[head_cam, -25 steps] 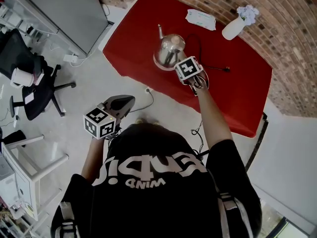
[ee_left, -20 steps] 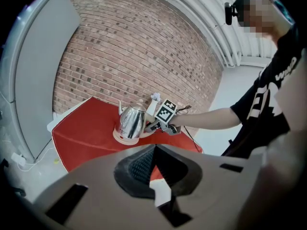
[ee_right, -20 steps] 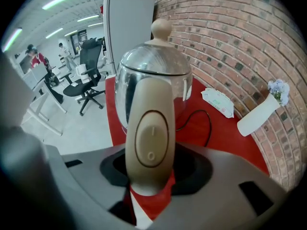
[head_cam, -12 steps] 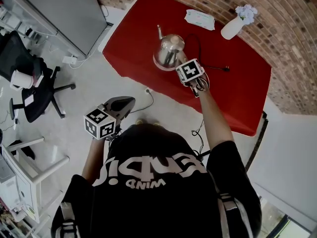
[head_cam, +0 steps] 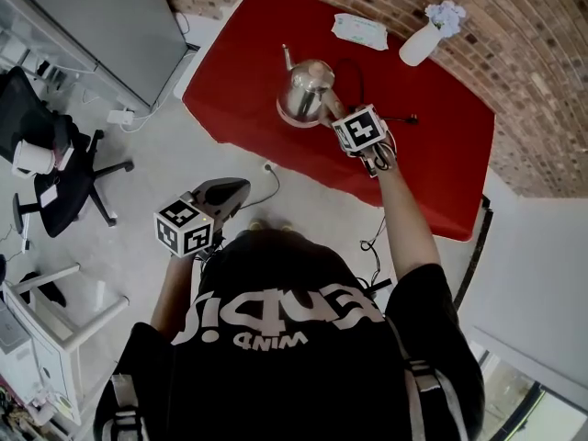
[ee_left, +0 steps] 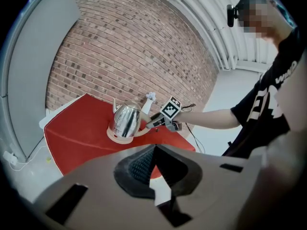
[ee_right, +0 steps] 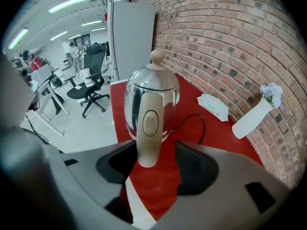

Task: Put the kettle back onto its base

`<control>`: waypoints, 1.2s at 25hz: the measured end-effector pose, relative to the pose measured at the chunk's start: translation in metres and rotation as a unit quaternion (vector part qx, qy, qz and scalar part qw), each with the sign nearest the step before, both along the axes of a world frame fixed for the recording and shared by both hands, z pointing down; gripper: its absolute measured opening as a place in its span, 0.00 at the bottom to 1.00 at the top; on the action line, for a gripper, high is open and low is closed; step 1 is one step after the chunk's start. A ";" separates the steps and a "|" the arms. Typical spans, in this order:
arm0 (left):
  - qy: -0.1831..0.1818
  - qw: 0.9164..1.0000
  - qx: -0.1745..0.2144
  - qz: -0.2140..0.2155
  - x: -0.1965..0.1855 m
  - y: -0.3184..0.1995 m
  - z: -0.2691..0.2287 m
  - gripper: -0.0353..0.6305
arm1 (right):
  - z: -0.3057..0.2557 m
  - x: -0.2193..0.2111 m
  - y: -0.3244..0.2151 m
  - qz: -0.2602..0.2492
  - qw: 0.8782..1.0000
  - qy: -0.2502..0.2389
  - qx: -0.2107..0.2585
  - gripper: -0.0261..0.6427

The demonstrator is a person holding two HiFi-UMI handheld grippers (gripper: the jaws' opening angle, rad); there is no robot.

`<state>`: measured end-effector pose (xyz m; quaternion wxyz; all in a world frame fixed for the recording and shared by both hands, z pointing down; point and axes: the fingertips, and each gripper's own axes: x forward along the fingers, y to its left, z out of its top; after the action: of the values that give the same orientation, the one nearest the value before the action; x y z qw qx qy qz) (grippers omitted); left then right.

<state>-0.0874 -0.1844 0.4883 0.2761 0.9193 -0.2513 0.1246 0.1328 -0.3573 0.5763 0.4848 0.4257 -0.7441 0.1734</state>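
Kettle [head_cam: 308,90] is down on its base [ee_left: 122,137], upper middle of the head view, standing upright on the red bench [head_cam: 432,154]. From here that looks like the job all but done.

The right tool [ee_right: 154,164] has just been opening its jaws. In the right gripper view they stand wide apart, with the cream handle [ee_right: 149,128] hanging between them and bare gaps on both sides. No pad is pressing on it, so this is the let-go step.

The left tool [ee_left: 154,150] hangs low at centre left of the head view, off the bench and well apart from the kettle. Its jaws are together with nothing between them, so it has no part in this.

What next? My read is a straight pull-back of the right tool, along the line of the handle, until both jaws are clear of it. The handle is in the gap, so a sideways drift could clip it and rock the kettle on its base. The cord [ee_right: 192,121] loops just behind the kettle, at the right of that view, and is best kept clear of.
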 end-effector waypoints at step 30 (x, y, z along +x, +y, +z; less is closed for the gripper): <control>0.038 0.992 0.015 0.120 0.017 0.038 -0.021 0.07 | -0.259 -0.104 0.211 -0.076 0.905 -0.285 0.308 0.07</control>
<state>-0.0706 -0.1463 0.4672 0.2548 0.9508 -0.1307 0.1182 0.0286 -0.1464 0.3169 0.1086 0.4289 -0.8967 0.0122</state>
